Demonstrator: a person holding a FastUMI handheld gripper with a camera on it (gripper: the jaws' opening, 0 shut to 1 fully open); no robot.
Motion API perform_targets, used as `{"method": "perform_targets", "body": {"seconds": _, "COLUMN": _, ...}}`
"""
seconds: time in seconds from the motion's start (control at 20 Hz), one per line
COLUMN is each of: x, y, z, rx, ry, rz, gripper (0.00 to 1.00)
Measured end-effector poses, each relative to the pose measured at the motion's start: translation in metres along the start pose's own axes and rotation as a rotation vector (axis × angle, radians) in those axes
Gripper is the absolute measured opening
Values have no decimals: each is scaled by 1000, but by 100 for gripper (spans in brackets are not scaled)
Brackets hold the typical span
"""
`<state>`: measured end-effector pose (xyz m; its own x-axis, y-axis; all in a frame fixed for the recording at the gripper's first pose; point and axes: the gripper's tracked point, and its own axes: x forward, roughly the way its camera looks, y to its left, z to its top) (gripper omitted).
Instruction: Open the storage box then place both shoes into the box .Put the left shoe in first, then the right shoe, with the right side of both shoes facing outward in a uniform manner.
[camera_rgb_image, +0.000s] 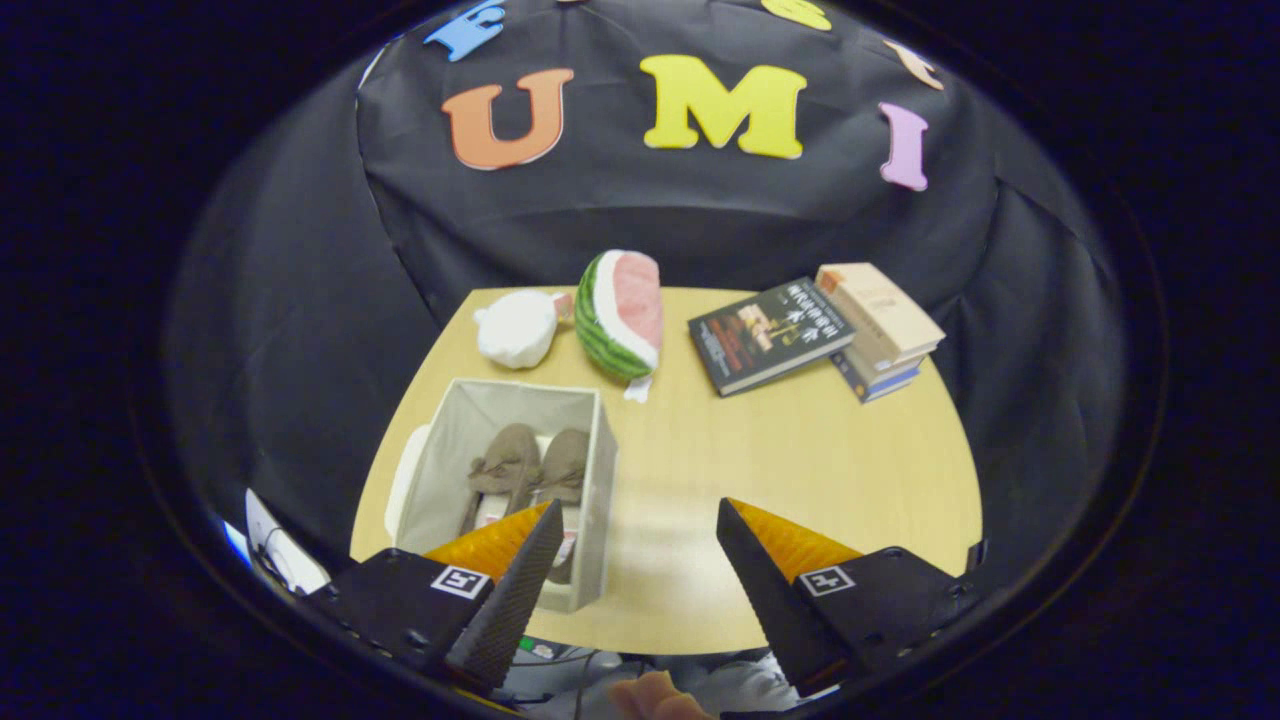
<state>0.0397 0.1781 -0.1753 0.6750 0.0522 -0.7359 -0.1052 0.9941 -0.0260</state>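
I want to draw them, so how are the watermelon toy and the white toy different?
The watermelon toy is green-striped with a pink face; the white toy is plain white. The watermelon toy is bigger and stands taller; the white toy is smaller, rounder and sits low. Both look soft and sit at the table's far edge, beyond the box with the shoes. The gripper hangs open over the table, holding nothing.

Two brown shoes (530, 470) are lying in a grey box (600, 470) on a pale wood table (800, 470), a green-striped, pink-faced watermelon toy (620, 315) sitting beyond.
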Motion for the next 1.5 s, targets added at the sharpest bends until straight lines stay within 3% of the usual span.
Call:
{"method": "perform_targets", "body": {"seconds": 0.4, "x": -133, "y": -150, "z": 57, "rx": 6, "ry": -448, "rz": -140, "gripper": 96}}
{"method": "perform_targets", "body": {"seconds": 0.75, "x": -227, "y": -216, "z": 43, "rx": 83, "ry": -714, "rz": -72, "gripper": 96}}
{"method": "perform_targets", "body": {"seconds": 0.95, "x": -244, "y": -225, "z": 24, "rx": 17, "ry": -772, "rz": -73, "gripper": 95}}
{"method": "perform_targets", "body": {"seconds": 1.15, "x": -250, "y": -217, "z": 17, "rx": 20, "ry": -804, "rz": 35, "gripper": 95}}
{"method": "perform_targets", "body": {"seconds": 1.5, "x": -236, "y": -235, "z": 25, "rx": 41, "ry": -803, "rz": 42, "gripper": 95}}
